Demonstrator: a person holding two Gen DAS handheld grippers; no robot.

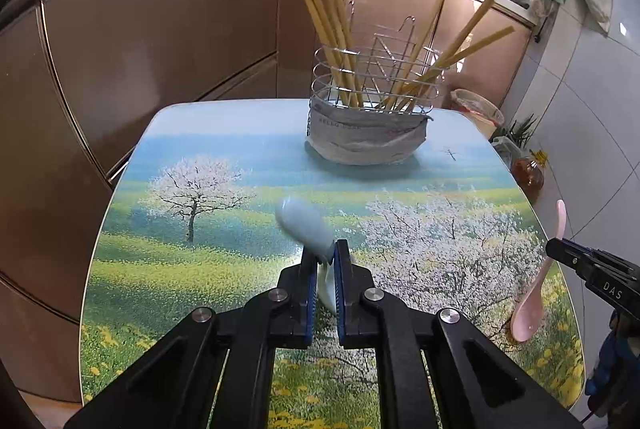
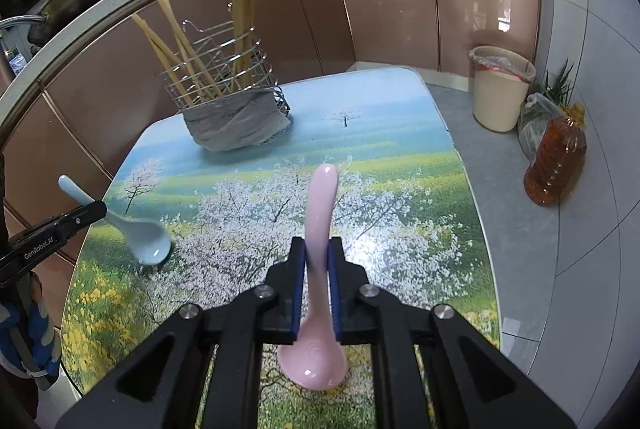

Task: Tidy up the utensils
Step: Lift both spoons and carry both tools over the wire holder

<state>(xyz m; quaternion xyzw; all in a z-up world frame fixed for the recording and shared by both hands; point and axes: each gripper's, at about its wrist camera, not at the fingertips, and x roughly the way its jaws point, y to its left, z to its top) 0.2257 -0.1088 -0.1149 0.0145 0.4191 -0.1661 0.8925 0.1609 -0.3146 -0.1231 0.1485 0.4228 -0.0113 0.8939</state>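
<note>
My left gripper (image 1: pixel 323 256) is shut on the handle of a light blue spoon (image 1: pixel 306 225), held above the table; the spoon also shows in the right wrist view (image 2: pixel 140 233) with its bowl near the tabletop. My right gripper (image 2: pixel 318 249) is shut on the handle of a pink spoon (image 2: pixel 320 213), bowl end down by the table; it also shows in the left wrist view (image 1: pixel 536 293). A wire utensil basket (image 1: pixel 372 97), wrapped in grey cloth and holding several wooden chopsticks (image 1: pixel 324 21), stands at the table's far side and shows in the right wrist view (image 2: pixel 228 97).
The table (image 1: pixel 200 229) has a printed blossom-and-meadow top. Brown cabinets (image 1: pixel 140 49) stand behind and to the left. On the floor at the right are a beige bin (image 2: pixel 500 89), a bag of greens (image 2: pixel 540 109) and an oil bottle (image 2: pixel 556 161).
</note>
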